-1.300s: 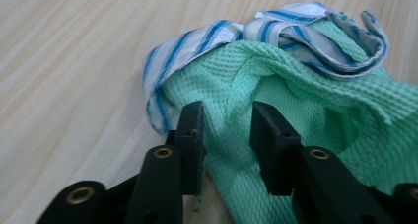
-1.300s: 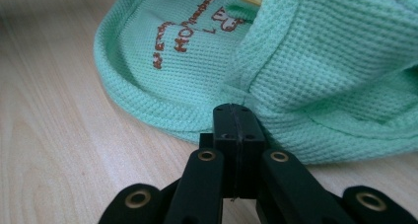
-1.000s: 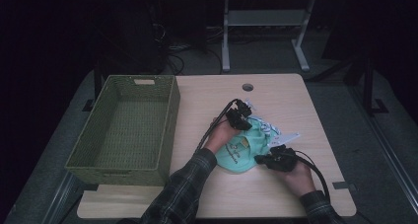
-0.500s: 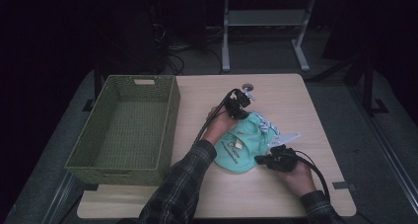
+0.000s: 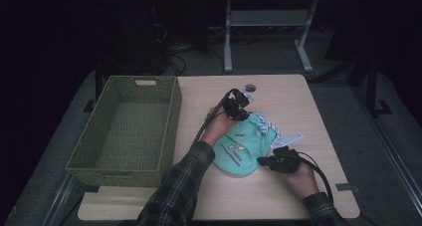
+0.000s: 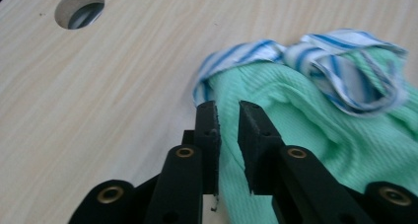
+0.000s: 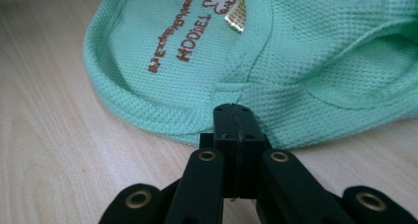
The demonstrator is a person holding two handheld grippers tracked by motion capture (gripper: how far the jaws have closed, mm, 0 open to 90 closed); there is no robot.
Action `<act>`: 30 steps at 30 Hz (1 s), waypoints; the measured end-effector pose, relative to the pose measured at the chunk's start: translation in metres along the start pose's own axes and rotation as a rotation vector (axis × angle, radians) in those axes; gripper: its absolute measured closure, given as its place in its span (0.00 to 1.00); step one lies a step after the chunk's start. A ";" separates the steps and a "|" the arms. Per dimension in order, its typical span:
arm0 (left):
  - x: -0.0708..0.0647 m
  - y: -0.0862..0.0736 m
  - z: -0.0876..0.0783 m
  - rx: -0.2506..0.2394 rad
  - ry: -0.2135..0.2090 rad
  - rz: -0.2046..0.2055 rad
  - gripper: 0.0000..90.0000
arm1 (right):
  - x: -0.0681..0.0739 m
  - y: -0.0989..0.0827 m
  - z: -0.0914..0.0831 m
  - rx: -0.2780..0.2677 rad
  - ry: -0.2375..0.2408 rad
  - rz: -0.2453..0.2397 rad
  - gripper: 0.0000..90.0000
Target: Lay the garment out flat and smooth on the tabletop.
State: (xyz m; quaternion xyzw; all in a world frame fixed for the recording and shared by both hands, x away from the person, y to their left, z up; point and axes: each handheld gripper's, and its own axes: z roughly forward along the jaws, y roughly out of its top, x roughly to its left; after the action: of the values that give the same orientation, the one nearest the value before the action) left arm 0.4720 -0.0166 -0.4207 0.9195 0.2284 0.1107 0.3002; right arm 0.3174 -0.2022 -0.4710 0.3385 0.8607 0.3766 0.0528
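A mint green shirt (image 5: 242, 145) is lying crumpled on the desk (image 5: 298, 106) to the right of the woven basket (image 5: 124, 129), with the left claw (image 5: 238, 106) sitting at its far edge and the right claw (image 5: 271, 161) at its near edge. The left gripper view is showing the left claw's jaws, which have just been opening, standing slightly apart over the striped trim (image 6: 315, 56) with no cloth between them. The right gripper view is showing the right claw (image 7: 235, 116) pressed together at the shirt's hem, probably pinching a fold, and brown lettering (image 7: 185, 29) that is looking blurry from above.
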 end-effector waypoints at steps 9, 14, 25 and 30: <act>-0.011 -0.024 -0.024 -0.035 -0.019 -0.039 0.73 | 0.000 0.000 -0.001 0.006 0.005 0.007 1.00; -0.016 -0.044 -0.036 -0.036 -0.014 -0.037 0.71 | -0.002 0.000 -0.002 0.010 -0.002 0.007 1.00; -0.024 -0.076 -0.047 -0.043 -0.025 -0.063 0.68 | -0.003 0.002 -0.010 -0.003 -0.009 -0.012 0.96; -0.025 -0.083 -0.048 -0.033 -0.022 -0.061 0.67 | -0.009 0.006 -0.021 -0.038 -0.042 0.007 0.90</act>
State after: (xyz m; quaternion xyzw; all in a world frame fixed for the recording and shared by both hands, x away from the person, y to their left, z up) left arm 0.4041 0.0547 -0.4342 0.9081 0.2512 0.0952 0.3212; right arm 0.3202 -0.2177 -0.4529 0.3485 0.8509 0.3857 0.0761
